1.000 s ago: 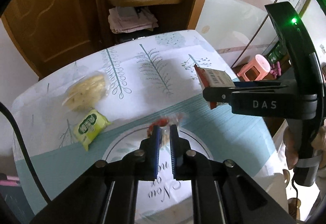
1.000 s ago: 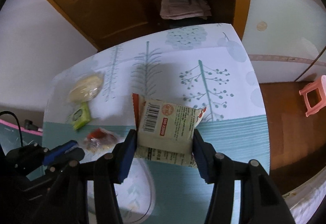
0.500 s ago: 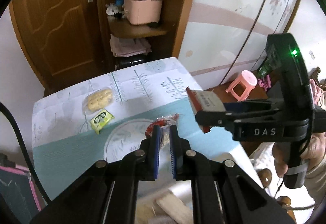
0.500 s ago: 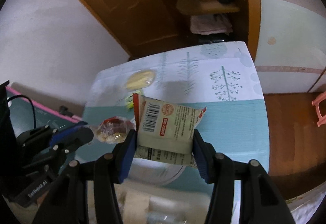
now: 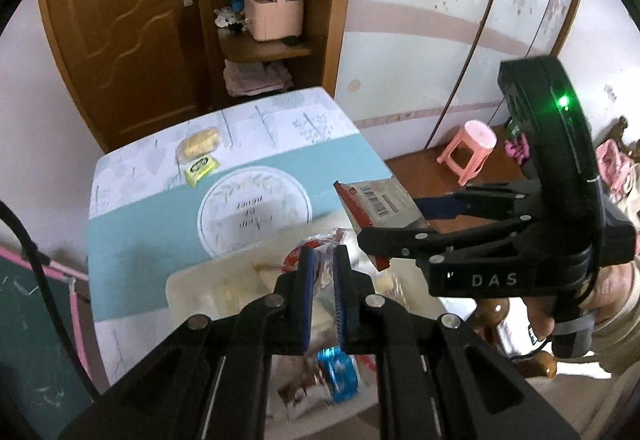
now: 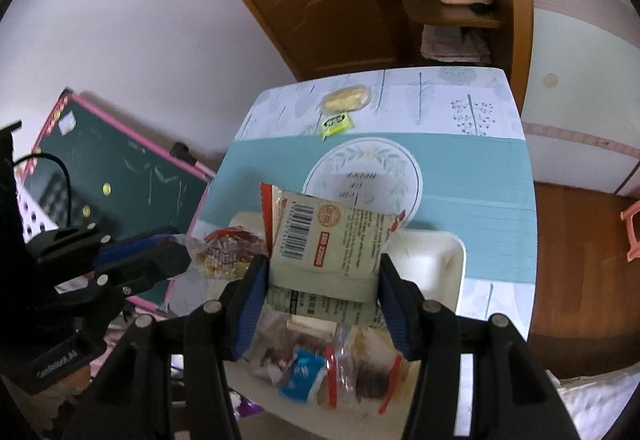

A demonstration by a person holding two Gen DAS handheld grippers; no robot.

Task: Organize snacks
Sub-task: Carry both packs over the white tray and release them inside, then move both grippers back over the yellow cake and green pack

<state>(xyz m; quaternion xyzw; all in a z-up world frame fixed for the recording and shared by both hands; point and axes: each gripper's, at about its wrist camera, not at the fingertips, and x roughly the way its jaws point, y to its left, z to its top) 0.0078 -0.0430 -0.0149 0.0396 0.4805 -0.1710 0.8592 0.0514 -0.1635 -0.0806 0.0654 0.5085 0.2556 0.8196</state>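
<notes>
My left gripper (image 5: pixel 323 268) is shut on a small clear snack packet with red print (image 5: pixel 316 246), seen also as the clear packet (image 6: pixel 228 250) in the right wrist view. My right gripper (image 6: pixel 322 280) is shut on a flat white-and-red snack pouch (image 6: pixel 332 240) with a barcode, and that pouch (image 5: pixel 376 202) shows from the left wrist too. Both hang above a cream tray (image 6: pixel 432 260) at the near table edge, which holds several wrapped snacks (image 6: pixel 320 372). Far off on the tablecloth lie a yellow bun in clear wrap (image 5: pixel 200 140) and a small green packet (image 5: pixel 201 167).
The table (image 5: pixel 160 240) has a teal and white cloth with a round printed motif. A green chalkboard with a pink frame (image 6: pixel 112 168) leans at its left side. A pink stool (image 5: pixel 470 146) stands on the floor to the right. Behind are a wooden door and shelves.
Both grippers have pulled back and risen from the table middle, carrying their packets. The cream tray with snacks has come into view beneath them.
</notes>
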